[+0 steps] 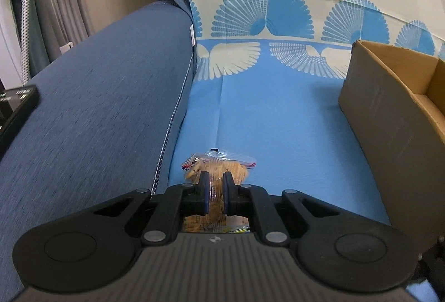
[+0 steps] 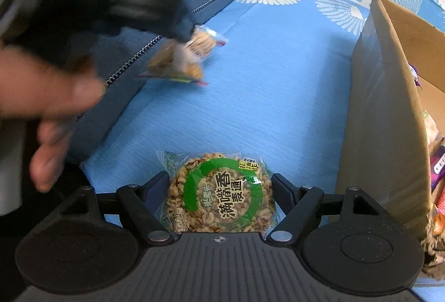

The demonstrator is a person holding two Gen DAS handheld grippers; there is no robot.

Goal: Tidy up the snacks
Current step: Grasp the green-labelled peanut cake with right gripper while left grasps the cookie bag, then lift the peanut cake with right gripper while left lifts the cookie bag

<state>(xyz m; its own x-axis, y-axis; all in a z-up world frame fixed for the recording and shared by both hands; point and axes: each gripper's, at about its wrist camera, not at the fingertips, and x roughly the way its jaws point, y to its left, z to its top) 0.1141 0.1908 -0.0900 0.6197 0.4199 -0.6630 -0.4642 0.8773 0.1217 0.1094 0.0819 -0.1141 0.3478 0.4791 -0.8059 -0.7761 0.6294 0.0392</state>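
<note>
My left gripper (image 1: 216, 192) is shut on a clear packet of brown snacks (image 1: 222, 165), held above the blue sofa seat; the right wrist view shows this packet (image 2: 192, 51) hanging blurred from the left gripper (image 2: 185, 32). My right gripper (image 2: 219, 185) is open, its fingers on either side of a round puffed-grain cake packet (image 2: 222, 193) with a green ring label, lying on the seat. A cardboard box (image 1: 389, 112) stands on the right; it also shows in the right wrist view (image 2: 383, 107) with several snack packs inside.
The blue sofa armrest (image 1: 105, 96) runs along the left. A blue and cream patterned cloth (image 1: 264, 96) covers the seat and backrest. A dark remote-like device (image 1: 14, 104) lies on the armrest. A hand (image 2: 47, 96) holds the left gripper.
</note>
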